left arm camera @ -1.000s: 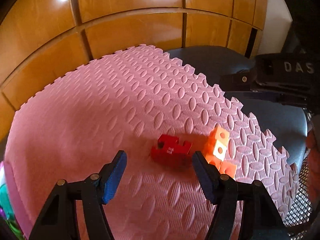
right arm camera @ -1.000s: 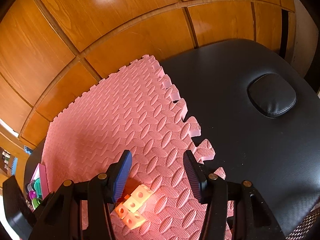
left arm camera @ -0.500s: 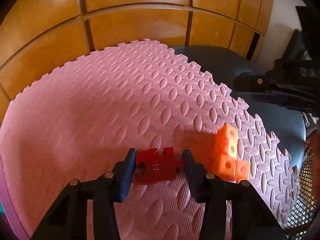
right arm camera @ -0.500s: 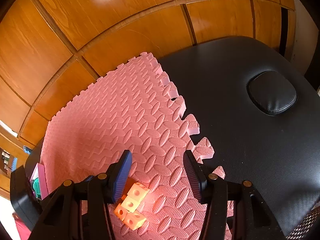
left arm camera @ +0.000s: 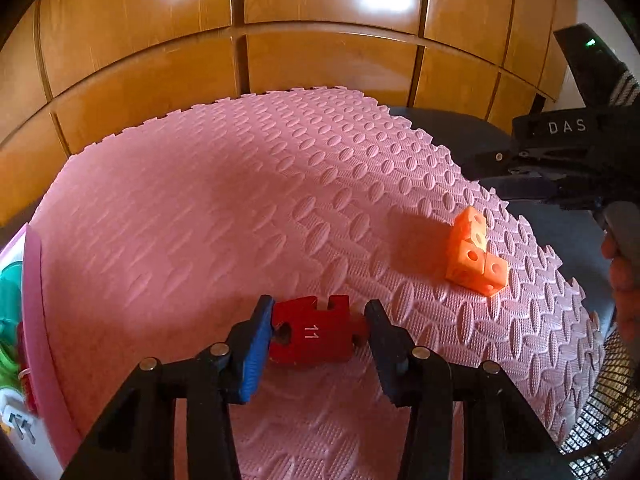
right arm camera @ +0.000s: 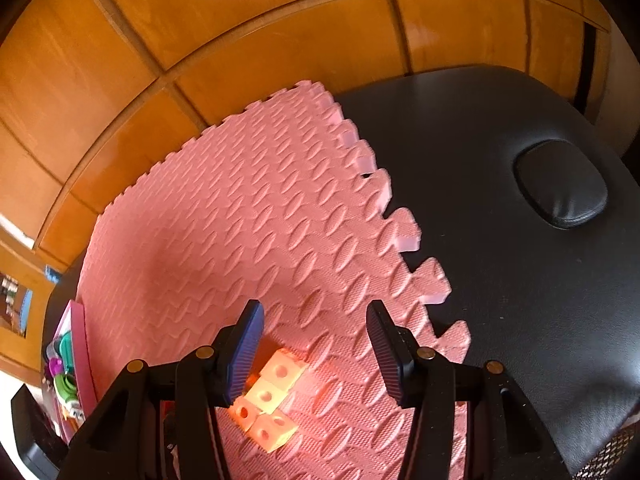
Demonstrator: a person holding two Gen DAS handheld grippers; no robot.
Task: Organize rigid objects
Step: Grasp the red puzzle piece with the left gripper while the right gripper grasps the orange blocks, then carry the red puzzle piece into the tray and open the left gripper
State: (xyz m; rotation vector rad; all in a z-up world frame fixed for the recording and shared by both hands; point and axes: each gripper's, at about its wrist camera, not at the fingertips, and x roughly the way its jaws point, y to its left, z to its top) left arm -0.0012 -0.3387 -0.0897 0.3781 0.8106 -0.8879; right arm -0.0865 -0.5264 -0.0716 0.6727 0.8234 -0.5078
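both grippers (left arm camera: 318,338) (right arm camera: 316,354) were black plastic frames with angled struts and round silver screws at the pivots. each finger carried a ribbed pad (left arm camera: 253,354), blue on its inner face. seen from the left, the right gripper's (left arm camera: 576,160) black body bore white letters "das".

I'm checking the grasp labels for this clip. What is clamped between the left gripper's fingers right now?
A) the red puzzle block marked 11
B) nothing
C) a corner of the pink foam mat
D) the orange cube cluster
A: in the left wrist view the left gripper has both pads pressed against the red puzzle block marked 11, while the orange cube cluster sits apart on the pink foam mat.
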